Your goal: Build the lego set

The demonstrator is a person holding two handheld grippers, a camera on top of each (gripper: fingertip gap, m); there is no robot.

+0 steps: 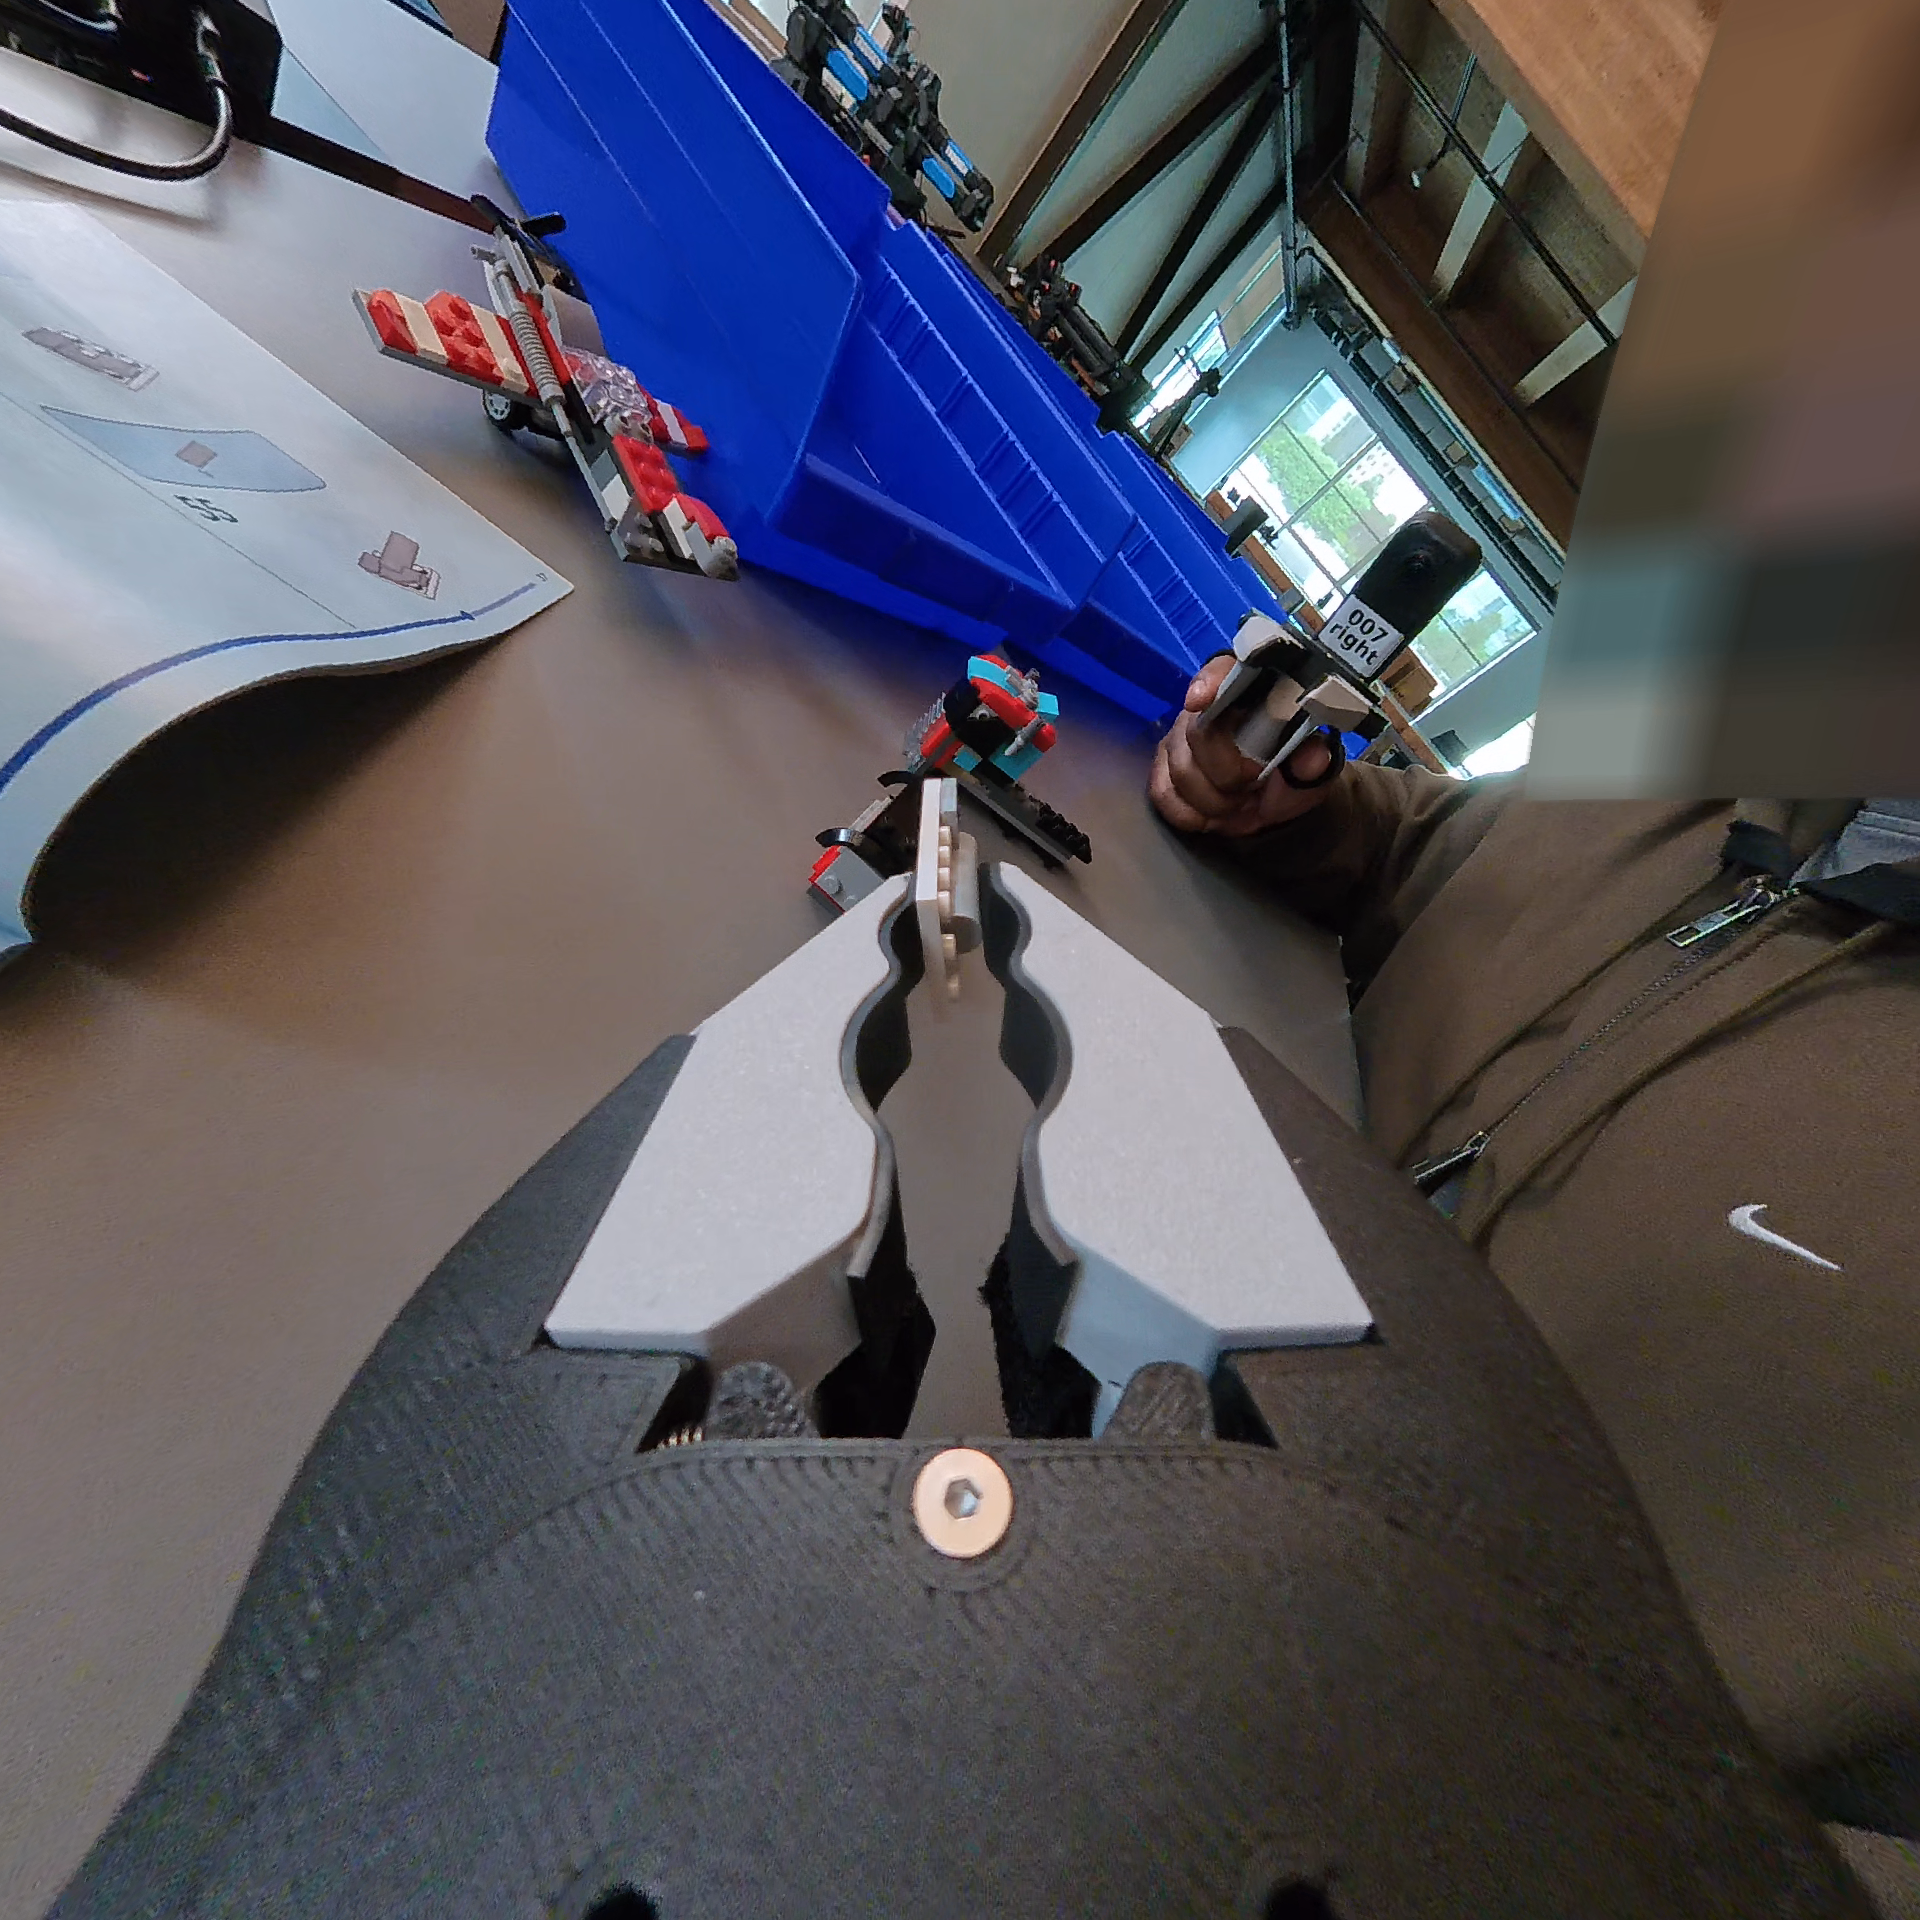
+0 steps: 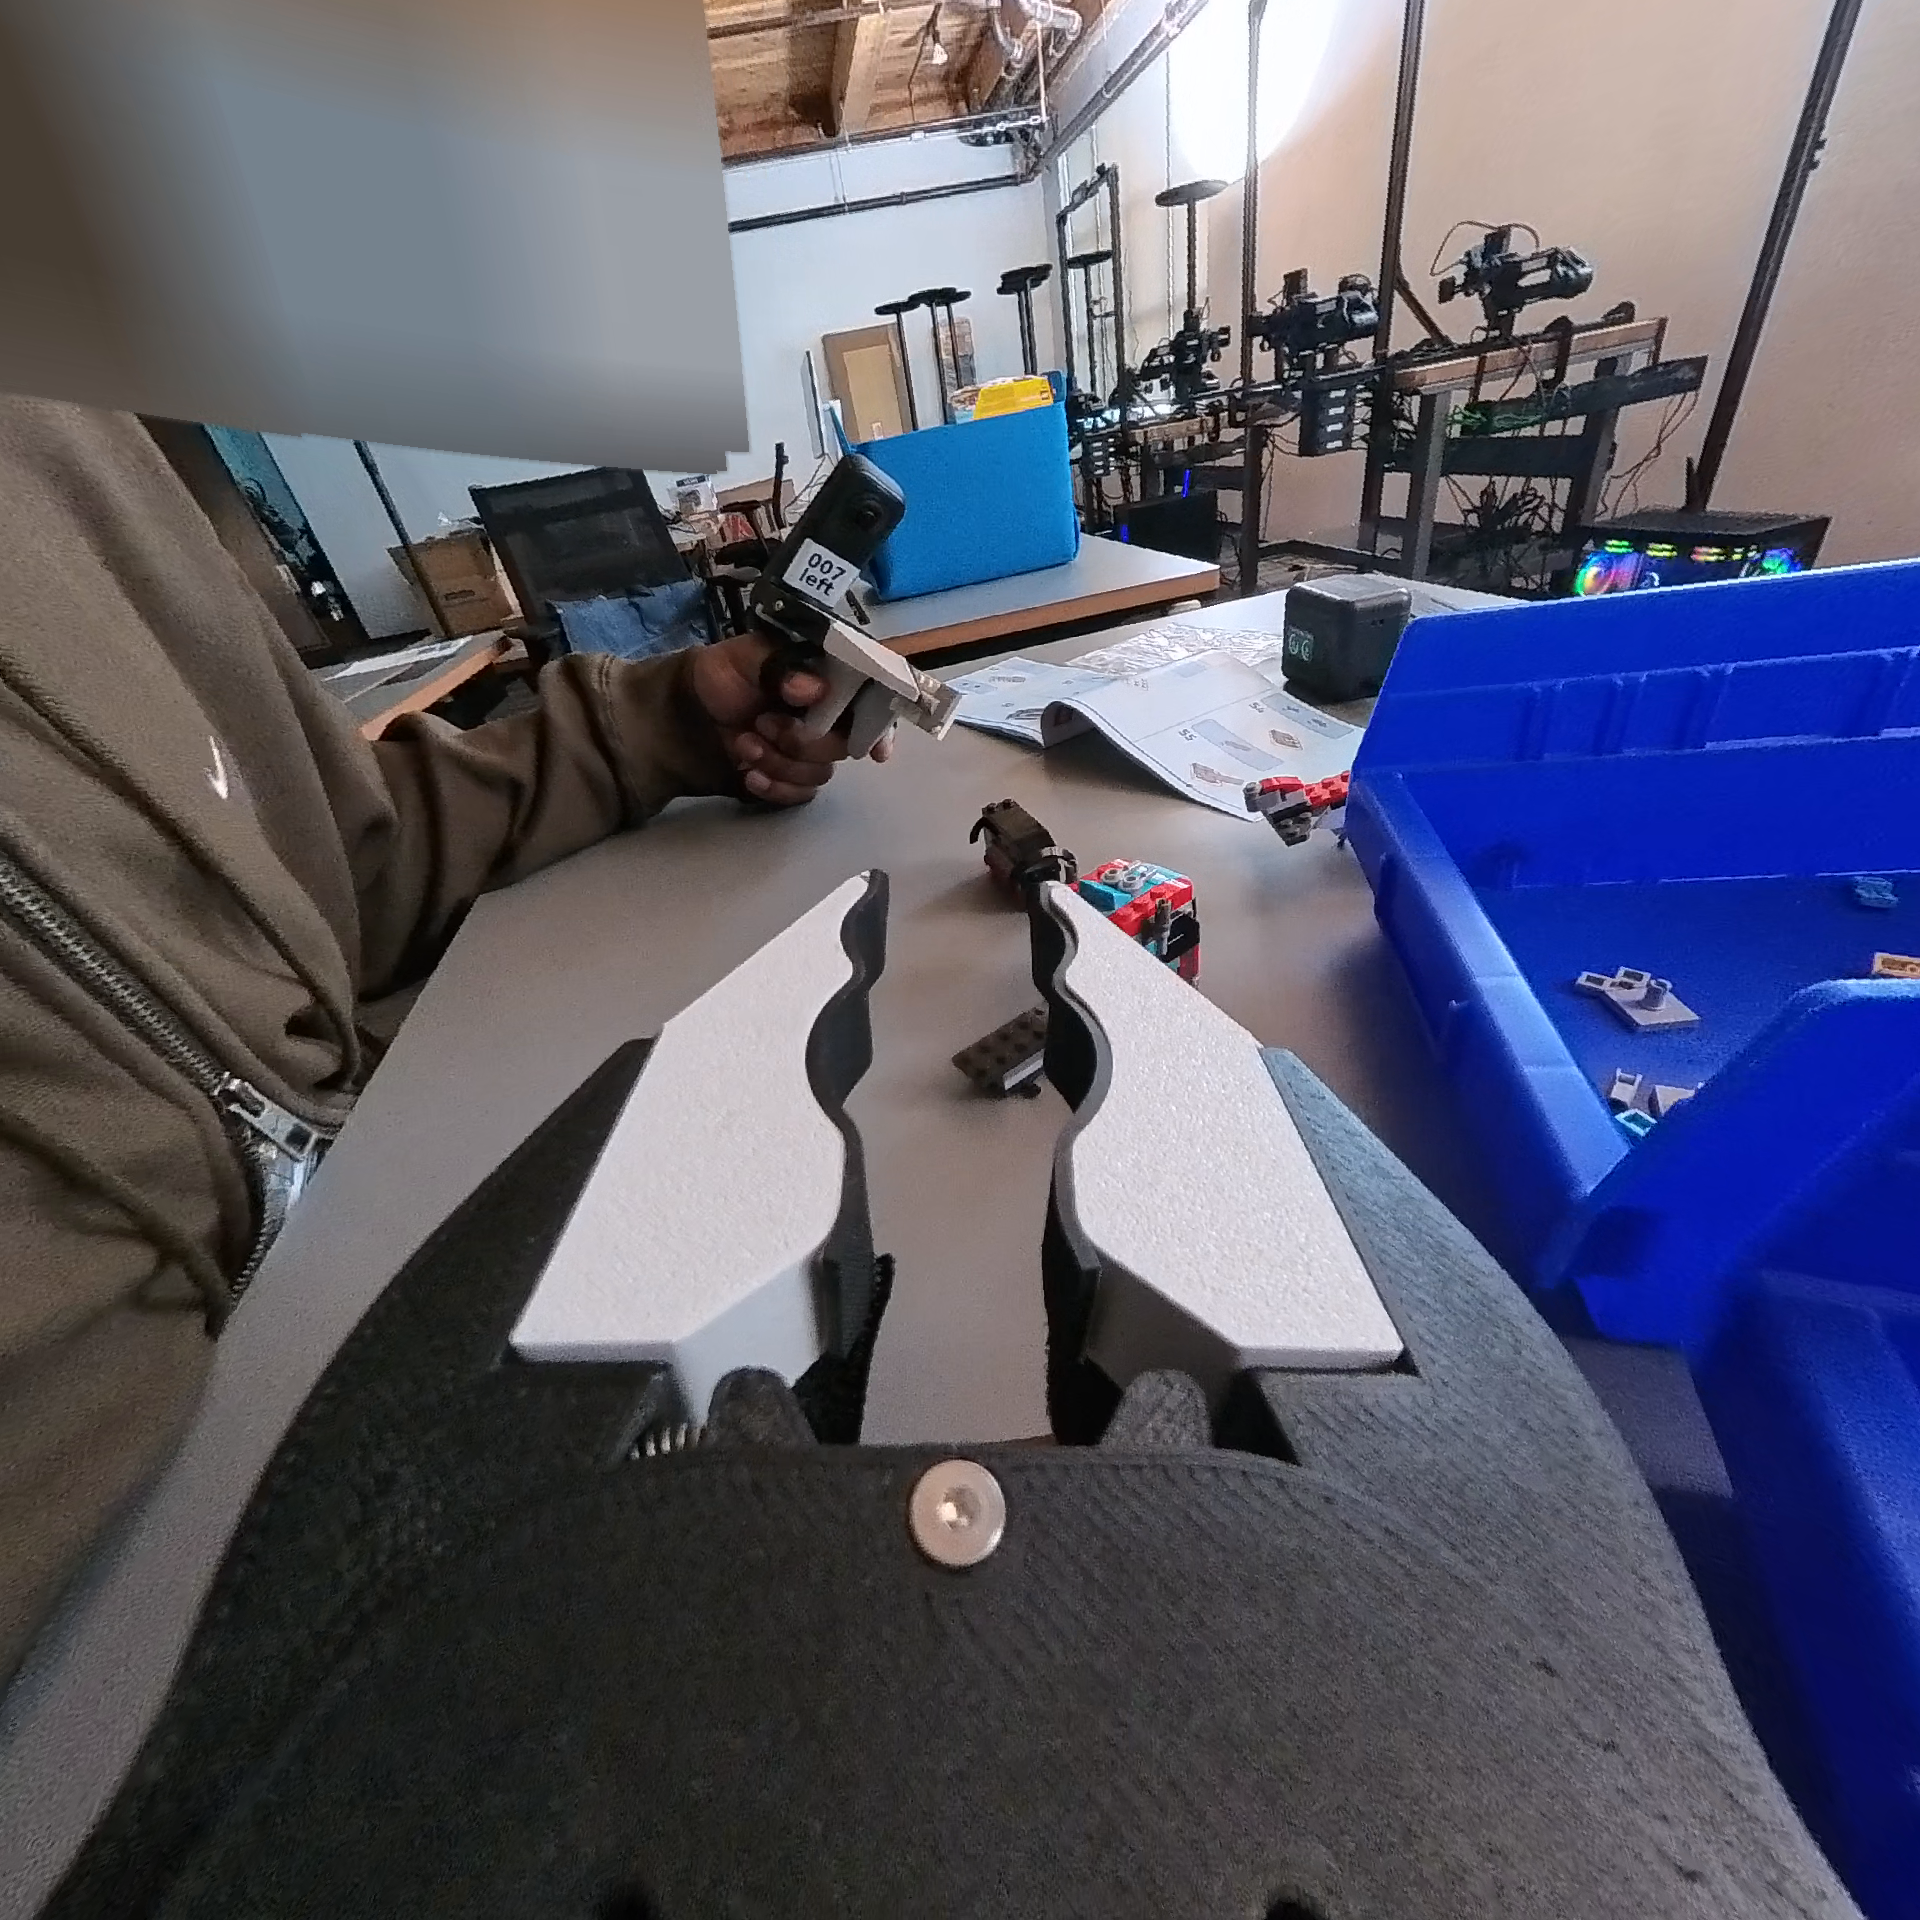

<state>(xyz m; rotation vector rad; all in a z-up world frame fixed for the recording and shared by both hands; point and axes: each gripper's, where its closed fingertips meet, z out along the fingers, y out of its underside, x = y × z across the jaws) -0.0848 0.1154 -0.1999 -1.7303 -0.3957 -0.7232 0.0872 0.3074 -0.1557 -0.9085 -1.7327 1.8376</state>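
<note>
A small tan studded plastic brick plate with a grey piece on it (image 1: 940, 914) stands edgewise, pinched between the left gripper (image 1: 940, 904) fingertips, lifted over the grey table (image 1: 416, 935); just beyond lies a black, red and teal brick assembly (image 1: 982, 727). The right gripper (image 2: 961, 904) hangs empty, fingers apart, a dark studded plate (image 2: 1003, 1049) between them on the table

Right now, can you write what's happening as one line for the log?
left gripper: jaws shut on tan brick plate | right gripper: jaws open, bare, above table | nearest: red-teal brick block
</note>
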